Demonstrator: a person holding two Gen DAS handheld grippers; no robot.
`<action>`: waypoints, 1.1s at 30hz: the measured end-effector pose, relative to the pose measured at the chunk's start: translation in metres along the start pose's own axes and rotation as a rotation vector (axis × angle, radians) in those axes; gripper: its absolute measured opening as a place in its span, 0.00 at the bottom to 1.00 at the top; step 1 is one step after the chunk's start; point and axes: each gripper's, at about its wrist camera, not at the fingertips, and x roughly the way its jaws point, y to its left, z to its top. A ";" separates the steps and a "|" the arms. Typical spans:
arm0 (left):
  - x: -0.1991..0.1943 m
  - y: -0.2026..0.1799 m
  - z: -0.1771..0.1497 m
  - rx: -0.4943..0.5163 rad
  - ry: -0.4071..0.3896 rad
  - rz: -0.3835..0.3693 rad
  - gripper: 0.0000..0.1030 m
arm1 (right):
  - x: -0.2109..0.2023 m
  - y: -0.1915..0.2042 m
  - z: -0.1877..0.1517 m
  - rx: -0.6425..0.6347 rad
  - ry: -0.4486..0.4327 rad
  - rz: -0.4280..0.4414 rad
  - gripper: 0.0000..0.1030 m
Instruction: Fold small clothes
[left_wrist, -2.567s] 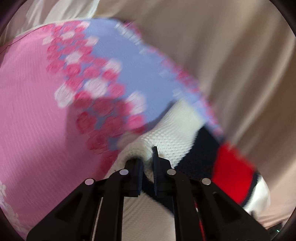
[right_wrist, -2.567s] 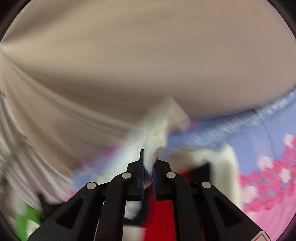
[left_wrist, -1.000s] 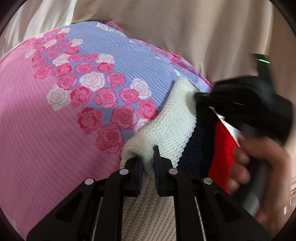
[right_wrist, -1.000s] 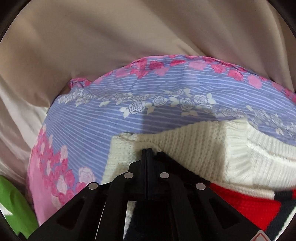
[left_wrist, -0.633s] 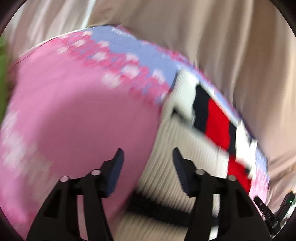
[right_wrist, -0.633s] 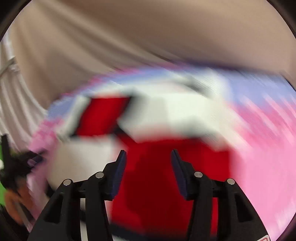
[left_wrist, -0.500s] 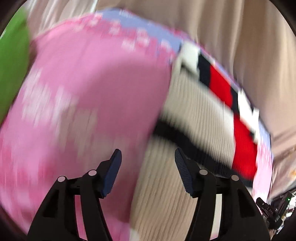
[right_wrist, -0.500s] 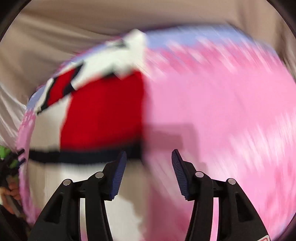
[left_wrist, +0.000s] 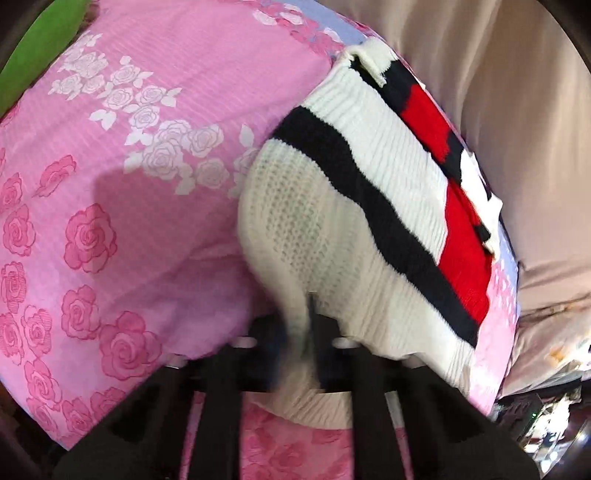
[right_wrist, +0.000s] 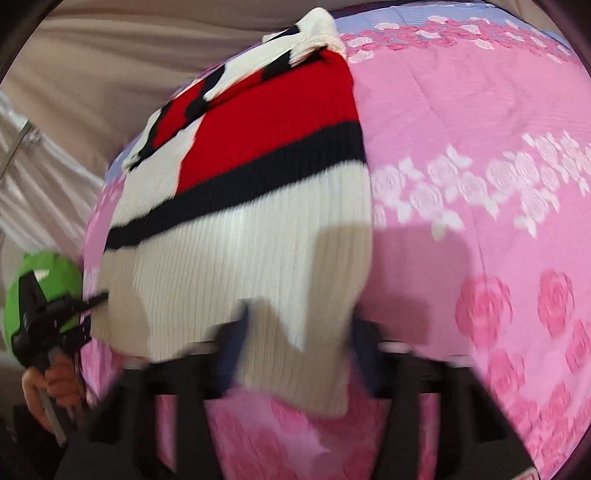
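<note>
Sweater (left_wrist: 369, 206): white knit, navy and red stripes, lies on pink rose-print bedspread (left_wrist: 110, 206), right of centre in left wrist view. Green cushion (left_wrist: 40, 40) upper left. Left gripper (left_wrist: 297, 332) bottom centre, fingers together, pinching white hem; blurred. Right wrist view: left gripper (right_wrist: 92, 299) at far left edge against the cushion (right_wrist: 37, 269). Sweater (right_wrist: 240, 229) centre-left, bedspread (right_wrist: 480, 184) right. Right gripper (right_wrist: 295, 332) bottom centre, fingers apart, hem between them; blurred.

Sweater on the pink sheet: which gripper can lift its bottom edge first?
Probably the left gripper: it looks pinched on the sweater hem, while the right gripper is open around it.
</note>
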 end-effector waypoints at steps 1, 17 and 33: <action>-0.005 -0.002 0.000 -0.007 -0.007 -0.004 0.06 | -0.001 -0.002 0.005 0.025 -0.003 0.017 0.07; -0.099 0.025 -0.164 0.189 0.357 0.066 0.06 | -0.133 -0.073 -0.113 -0.089 0.276 -0.183 0.05; -0.011 -0.103 0.083 0.274 -0.132 0.017 0.06 | -0.095 -0.065 0.132 0.127 -0.258 0.052 0.05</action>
